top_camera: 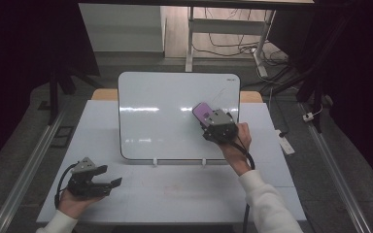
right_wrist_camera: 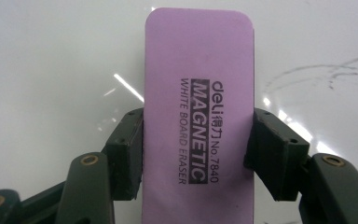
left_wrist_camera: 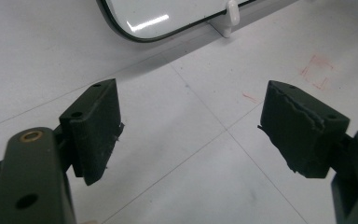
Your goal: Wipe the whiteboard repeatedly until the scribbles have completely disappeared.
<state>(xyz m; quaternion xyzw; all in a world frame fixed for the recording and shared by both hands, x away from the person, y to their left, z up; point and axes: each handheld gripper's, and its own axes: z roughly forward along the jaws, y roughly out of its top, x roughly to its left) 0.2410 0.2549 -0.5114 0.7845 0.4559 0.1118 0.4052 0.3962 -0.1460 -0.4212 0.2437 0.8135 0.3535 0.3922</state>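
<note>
Whiteboard (top_camera: 165,116) under right-gripped eraser (right_wrist_camera: 198,116)

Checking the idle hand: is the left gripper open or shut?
Open: the left gripper has its jaws wide apart, only bare table between them.

White long sleeves, dark grey tool (top_camera: 114,182) in each hand, black trailing cables, brass pivot rivets, worn rubber pads (left_wrist_camera: 98,128)

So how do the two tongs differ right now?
The right tongs are shut on the purple whiteboard eraser, while the left tongs stand open with nothing between them. The right tongs are held up against the whiteboard, near faint marks; the left tongs sit low over the white table, away from the board. Both have dark jaws, a trailing cable, and a hand holding them.
</note>
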